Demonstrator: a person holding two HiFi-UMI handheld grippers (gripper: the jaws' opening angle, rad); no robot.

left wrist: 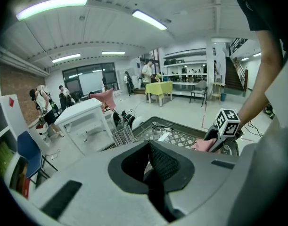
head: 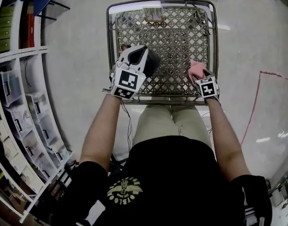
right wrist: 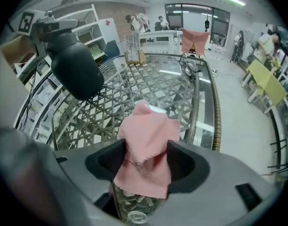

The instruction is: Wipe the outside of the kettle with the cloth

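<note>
kettle (right wrist: 77, 68), dark and rounded, was held over the near-left part of the table (right wrist: 215, 108), apparently lifted off its lattice top so that its sides were free for wiping. it was clamped by the left gripper (left wrist: 155, 166), whose jaws were closed on a dark textured part, probably the handle. cloth (right wrist: 146, 140), pink, was pinched between the closed jaws of the right gripper (right wrist: 144, 160) above the table's near-right edge, with a loose fold projecting forward as a wiping face. kettle and cloth were apart, and wiping was judged not yet begun.
</note>
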